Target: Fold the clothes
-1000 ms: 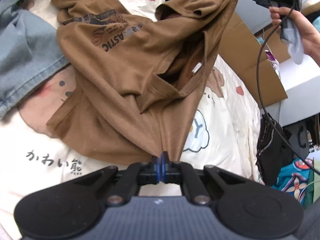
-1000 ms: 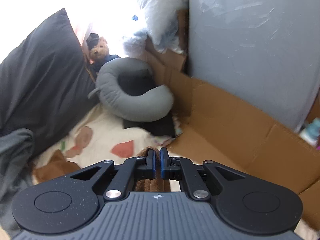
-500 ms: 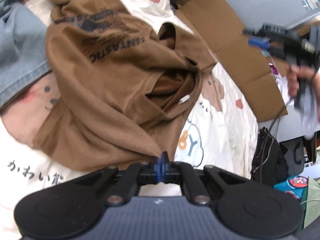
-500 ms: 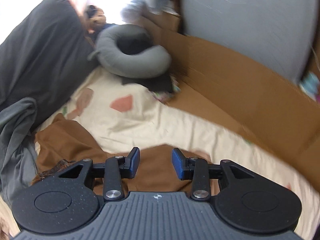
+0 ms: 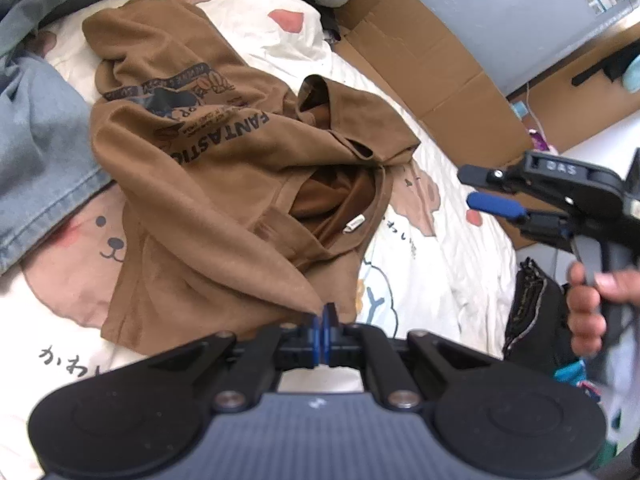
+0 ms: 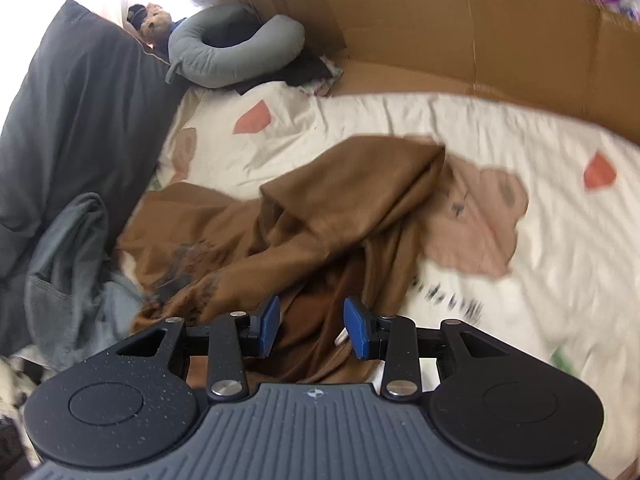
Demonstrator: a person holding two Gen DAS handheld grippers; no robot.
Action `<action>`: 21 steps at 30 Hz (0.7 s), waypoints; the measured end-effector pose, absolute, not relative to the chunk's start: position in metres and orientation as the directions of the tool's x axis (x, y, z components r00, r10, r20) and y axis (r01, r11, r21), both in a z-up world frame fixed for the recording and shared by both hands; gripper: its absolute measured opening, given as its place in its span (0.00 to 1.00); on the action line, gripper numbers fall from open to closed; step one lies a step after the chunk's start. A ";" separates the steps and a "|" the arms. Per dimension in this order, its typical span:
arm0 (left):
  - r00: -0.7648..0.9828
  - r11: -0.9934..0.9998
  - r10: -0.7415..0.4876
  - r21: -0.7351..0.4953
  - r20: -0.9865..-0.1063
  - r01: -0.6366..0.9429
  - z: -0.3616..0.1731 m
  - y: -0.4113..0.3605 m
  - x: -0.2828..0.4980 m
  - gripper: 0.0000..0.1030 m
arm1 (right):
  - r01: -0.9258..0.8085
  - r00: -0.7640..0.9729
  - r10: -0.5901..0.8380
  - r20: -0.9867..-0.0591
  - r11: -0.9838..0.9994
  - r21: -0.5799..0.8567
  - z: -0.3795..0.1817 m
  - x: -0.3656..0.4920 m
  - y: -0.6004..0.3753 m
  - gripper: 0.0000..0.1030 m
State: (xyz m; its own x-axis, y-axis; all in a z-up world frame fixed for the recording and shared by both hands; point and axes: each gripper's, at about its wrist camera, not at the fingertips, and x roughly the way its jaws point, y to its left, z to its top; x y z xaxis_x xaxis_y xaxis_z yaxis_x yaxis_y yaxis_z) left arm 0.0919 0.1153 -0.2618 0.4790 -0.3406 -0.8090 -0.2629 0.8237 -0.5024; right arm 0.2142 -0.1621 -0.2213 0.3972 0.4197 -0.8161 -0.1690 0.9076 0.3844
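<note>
A brown T-shirt (image 5: 208,168) with dark print reading FANTASTIC lies crumpled on a cream bedsheet (image 5: 408,184), its neck opening and white label facing up. My left gripper (image 5: 323,320) is shut on a pinch of the shirt's near edge. In the right wrist view the same brown T-shirt (image 6: 320,216) lies bunched below my right gripper (image 6: 312,326), which is open with nothing between its blue pads. The left wrist view also shows the right gripper (image 5: 480,188) held by a hand (image 5: 588,300) at the right, clear of the shirt.
Blue jeans (image 5: 36,148) lie left of the shirt. A grey neck pillow (image 6: 232,52), a dark pillow (image 6: 72,120) and a teddy bear (image 6: 154,24) sit at the bed's head. Flattened cardboard (image 6: 460,32) lines the far side. A black bag (image 5: 528,308) is beside the bed.
My right gripper opened and let go of the shirt's corner, which dropped onto the bed. It then pulled back to the right. The left gripper kept its hold.
</note>
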 end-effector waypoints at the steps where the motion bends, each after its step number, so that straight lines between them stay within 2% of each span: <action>1: 0.473 0.822 -0.341 -0.502 -0.812 -0.269 -0.261 0.115 0.092 0.02 | -0.161 0.397 0.415 -0.818 0.910 0.383 -0.221 0.208 -0.161 0.43; 4: 0.471 0.825 -0.323 -0.488 -0.821 -0.284 -0.260 0.117 0.091 0.02 | -0.133 0.386 0.417 -0.823 0.908 0.398 -0.224 0.189 -0.160 0.48; 9: 0.461 0.837 -0.301 -0.463 -0.835 -0.293 -0.259 0.119 0.091 0.02 | -0.063 0.340 0.469 -0.815 0.876 0.477 -0.245 0.166 -0.162 0.48; 21: 0.484 0.841 -0.330 -0.485 -0.810 -0.238 -0.256 0.119 0.090 0.02 | 0.109 0.237 0.606 -0.759 0.760 0.641 -0.292 0.133 -0.168 0.49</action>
State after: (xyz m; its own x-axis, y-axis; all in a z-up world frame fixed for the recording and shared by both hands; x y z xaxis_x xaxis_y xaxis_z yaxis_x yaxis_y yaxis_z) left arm 0.0897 0.1193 -0.2558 0.4843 -0.3304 -0.8101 -0.2382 0.8412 -0.4855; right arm 0.1331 -0.1685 -0.2925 0.2373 0.6064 -0.7589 0.1092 0.7597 0.6411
